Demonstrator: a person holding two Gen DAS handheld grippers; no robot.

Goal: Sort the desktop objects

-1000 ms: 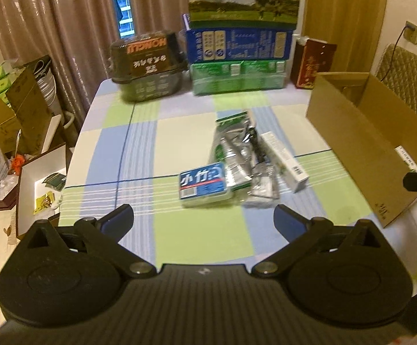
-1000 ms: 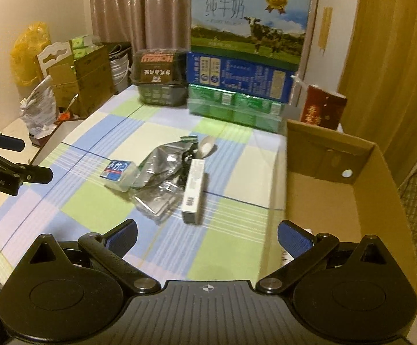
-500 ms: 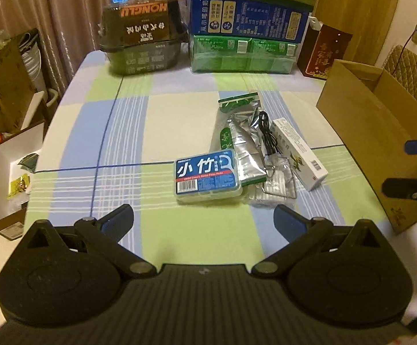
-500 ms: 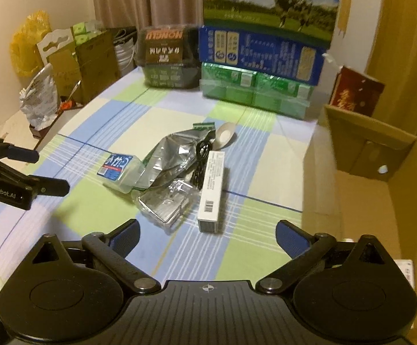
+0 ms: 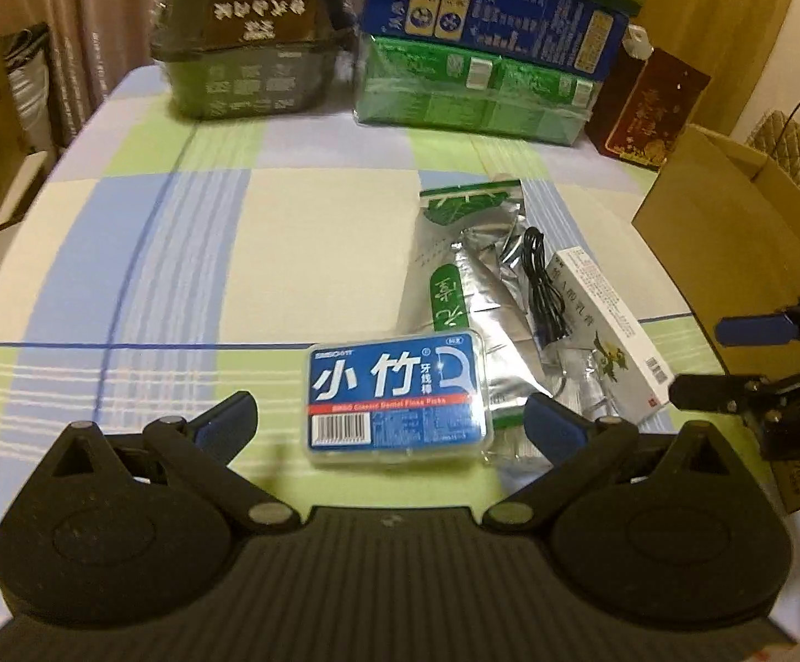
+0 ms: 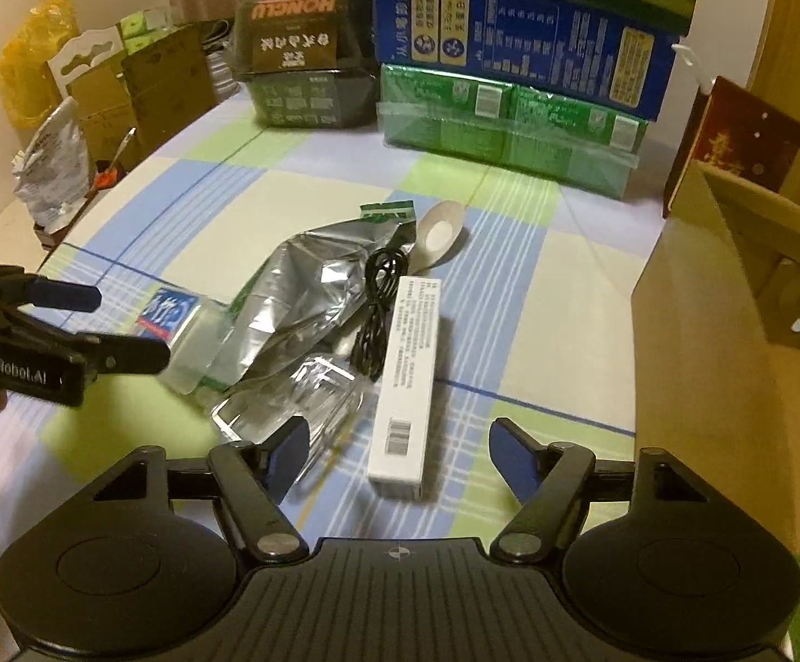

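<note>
A blue floss-pick box lies on the checked tablecloth, between the open fingers of my left gripper; it also shows in the right wrist view. Beside it lie a silver foil bag, a coiled black cable and a long white carton. My right gripper is open, its fingers on either side of the near end of the white carton. A clear plastic pack lies by its left finger. A white spoon lies behind the bag.
An open cardboard box stands at the table's right edge. Milk cartons and a dark wrapped pack line the far edge. A red box stands at the back right. Boxes and bags stand beside the table on the left.
Both grippers have moved forward and down toward the pile. The floss box now sits between my left fingers, the white carton's end between my right fingers.
</note>
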